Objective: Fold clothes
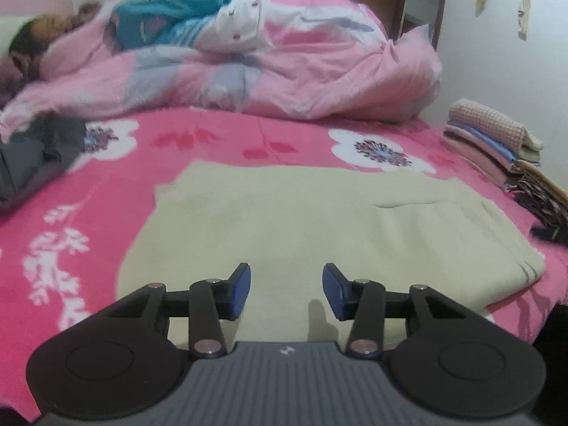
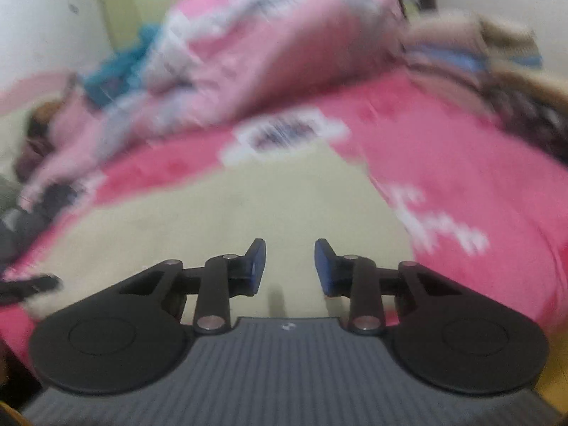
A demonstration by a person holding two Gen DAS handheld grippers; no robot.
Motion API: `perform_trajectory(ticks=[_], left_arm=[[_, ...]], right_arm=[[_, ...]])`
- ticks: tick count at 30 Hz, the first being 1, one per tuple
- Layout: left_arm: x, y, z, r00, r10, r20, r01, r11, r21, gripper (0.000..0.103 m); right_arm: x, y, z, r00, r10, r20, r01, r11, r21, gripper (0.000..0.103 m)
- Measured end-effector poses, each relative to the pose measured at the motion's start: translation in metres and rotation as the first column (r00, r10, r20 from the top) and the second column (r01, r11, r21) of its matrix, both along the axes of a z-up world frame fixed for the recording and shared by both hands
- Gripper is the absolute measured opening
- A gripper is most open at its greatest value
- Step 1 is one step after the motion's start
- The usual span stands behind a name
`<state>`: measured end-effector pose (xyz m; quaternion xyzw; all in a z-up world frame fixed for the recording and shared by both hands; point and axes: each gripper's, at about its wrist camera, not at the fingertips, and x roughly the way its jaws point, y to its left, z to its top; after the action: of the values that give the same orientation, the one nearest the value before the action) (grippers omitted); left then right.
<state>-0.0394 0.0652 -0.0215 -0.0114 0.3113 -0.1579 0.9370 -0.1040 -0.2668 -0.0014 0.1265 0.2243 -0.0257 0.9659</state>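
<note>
A: State the position of the garment.

B: The cream garment (image 1: 312,227) lies flat on the pink bedspread (image 1: 220,142), near the front edge of the bed. It is already doubled over; an upper layer ends in a step toward the right side. Two grey stripes mark its front right corner.

A: Orientation?

B: In the left wrist view its long axis appears to run left to right across the bed, parallel to the front edge. Which end is the collar or waistband cannot be told.

A: Jaw state?

B: The left gripper (image 1: 286,291) has its jaws partly open, over the cloth, holding nothing. The right gripper (image 2: 290,266) likewise shows a clear gap between its jaws, with nothing between them. That view is heavily blurred.

A: Hazards?

B: A grip on the top layer only would probably drag it and undo the existing fold. Uneven lifting by the two hands could skew the edges. The stack of folded clothes (image 1: 497,142) at the right edge of the bed sits near enough that a wide sweep might topple it.
</note>
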Motion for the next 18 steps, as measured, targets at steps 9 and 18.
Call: perform_trajectory(ticks=[9, 18], left_arm=[[0.007, 0.021, -0.017, 0.994, 0.072, -0.078, -0.08, 0.992, -0.097, 0.05], [-0.003, 0.036, -0.019, 0.994, 0.092, -0.061, -0.1, 0.982, -0.158, 0.053]], right_arm=[[0.032, 0.051, -0.033, 0.976, 0.083, -0.202, -0.104, 0.99, -0.098, 0.027], [0.049, 0.09, -0.057, 0.931, 0.305, -0.2, -0.324, 0.943, -0.07, 0.027]])
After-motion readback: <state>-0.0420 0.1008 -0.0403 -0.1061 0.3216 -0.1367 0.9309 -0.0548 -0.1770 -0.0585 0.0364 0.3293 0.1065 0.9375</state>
